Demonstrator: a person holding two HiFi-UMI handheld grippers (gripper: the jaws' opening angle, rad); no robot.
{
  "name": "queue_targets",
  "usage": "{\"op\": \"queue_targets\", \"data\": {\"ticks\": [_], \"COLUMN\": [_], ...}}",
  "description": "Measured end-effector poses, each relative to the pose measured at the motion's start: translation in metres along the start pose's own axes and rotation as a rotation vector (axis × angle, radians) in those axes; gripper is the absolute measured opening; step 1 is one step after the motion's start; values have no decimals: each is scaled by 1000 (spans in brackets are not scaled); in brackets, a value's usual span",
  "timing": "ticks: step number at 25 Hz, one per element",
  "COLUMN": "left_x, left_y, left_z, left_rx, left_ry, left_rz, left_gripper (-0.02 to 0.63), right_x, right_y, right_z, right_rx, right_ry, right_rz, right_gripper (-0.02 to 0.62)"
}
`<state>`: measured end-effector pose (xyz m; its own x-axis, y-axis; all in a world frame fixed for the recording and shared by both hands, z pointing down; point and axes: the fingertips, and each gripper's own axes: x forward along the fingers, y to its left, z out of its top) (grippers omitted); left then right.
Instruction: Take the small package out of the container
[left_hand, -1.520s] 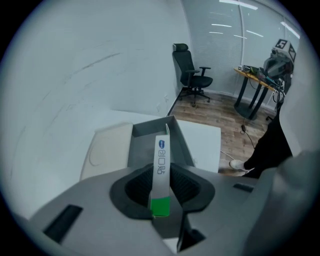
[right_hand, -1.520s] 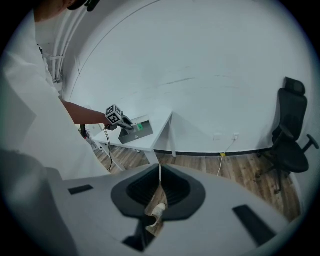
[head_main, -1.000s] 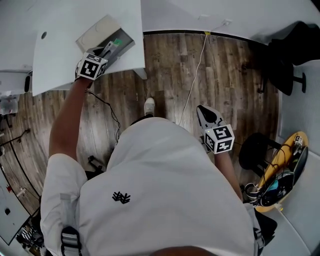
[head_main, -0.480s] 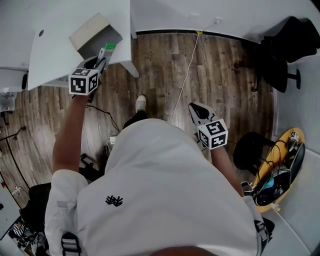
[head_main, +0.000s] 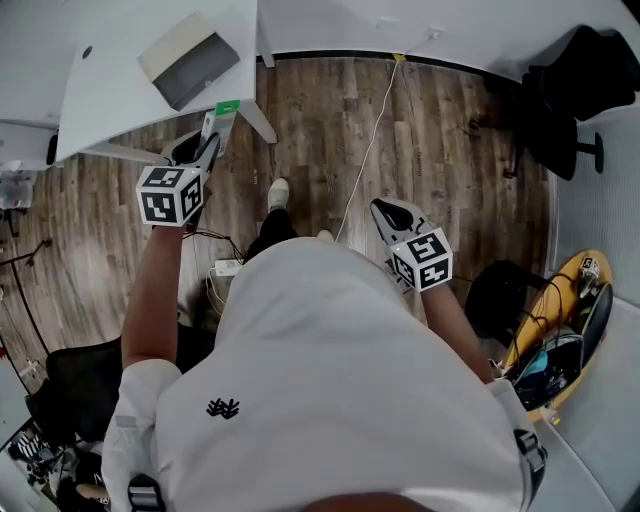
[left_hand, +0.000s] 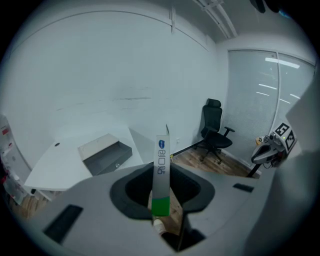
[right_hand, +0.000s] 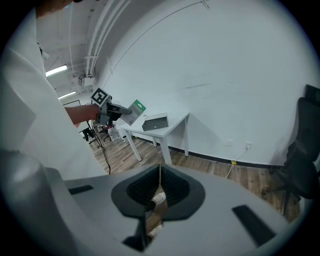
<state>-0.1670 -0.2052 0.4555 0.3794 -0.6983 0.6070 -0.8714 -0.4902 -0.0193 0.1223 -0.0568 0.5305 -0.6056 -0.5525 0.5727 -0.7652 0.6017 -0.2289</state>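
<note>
Step in hand: the lifting-out is judged all but done; the slim white package with a green end (head_main: 222, 118) is clear of the open grey box-shaped container (head_main: 190, 62).
Package place: it is gripped in the left tongs (head_main: 205, 150) and held over the wood-plank floor (head_main: 440, 150), just off the near edge of the white table (head_main: 110, 100), well apart from the container.
Container place: it is set on the table at the far left, and its inside looks empty in the left gripper view.
Left tongs: they are clamped narrowly on the package, which stands up between the jaws.
Right tongs (head_main: 385, 212): the jaws are closed together with nothing between them, and they are held to the right, beside the person's white shirt (head_main: 330, 380).
Next move: no drop-off place is named in the task. A bare spot away from the container would have to be chosen, and the grip kept firm until the package rests there.
Count: one package, one container, one table and two tongs are seen.
</note>
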Motion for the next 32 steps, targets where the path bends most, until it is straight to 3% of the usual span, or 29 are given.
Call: {"op": "queue_targets", "data": {"ticks": [11,32], "left_x": [-37,-48], "left_y": [-59,-70], "left_z": [-24,-29], "left_rx": [-44,-53], "left_ry": [1,-5], "left_rz": [-22,-26], "left_gripper": [98,98], "right_x": [-11,-14], "right_y": [5,8], "right_z": [-1,2], "right_rx": [-42,-77], "right_ry": [-23,-28], "right_rz": [28,38], "right_gripper": [10,8]}}
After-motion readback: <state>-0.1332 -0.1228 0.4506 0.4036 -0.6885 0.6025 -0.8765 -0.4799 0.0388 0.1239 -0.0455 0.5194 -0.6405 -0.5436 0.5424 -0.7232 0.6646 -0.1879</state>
